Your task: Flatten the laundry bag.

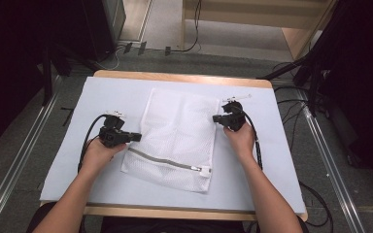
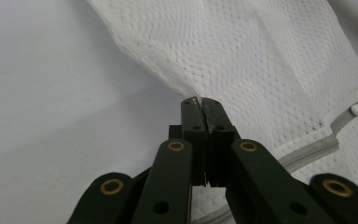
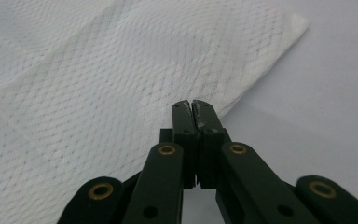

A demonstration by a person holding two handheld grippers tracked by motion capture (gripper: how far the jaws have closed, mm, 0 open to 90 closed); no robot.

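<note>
Your left tongs (image 2: 200,103) were clamped shut on the mesh bag's (image 1: 177,138) left edge, your right tongs (image 3: 193,106) on its right edge. The bag lay flat mid-counter (image 1: 68,145). With such thin bites, uneven pulling could have slipped an edge free.

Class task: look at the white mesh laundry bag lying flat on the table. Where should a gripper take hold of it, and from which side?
Probably the thin side hems: the mesh bag lies flat, so jaws slide in level from left and right, as the left gripper does, clear of the zipper.
</note>
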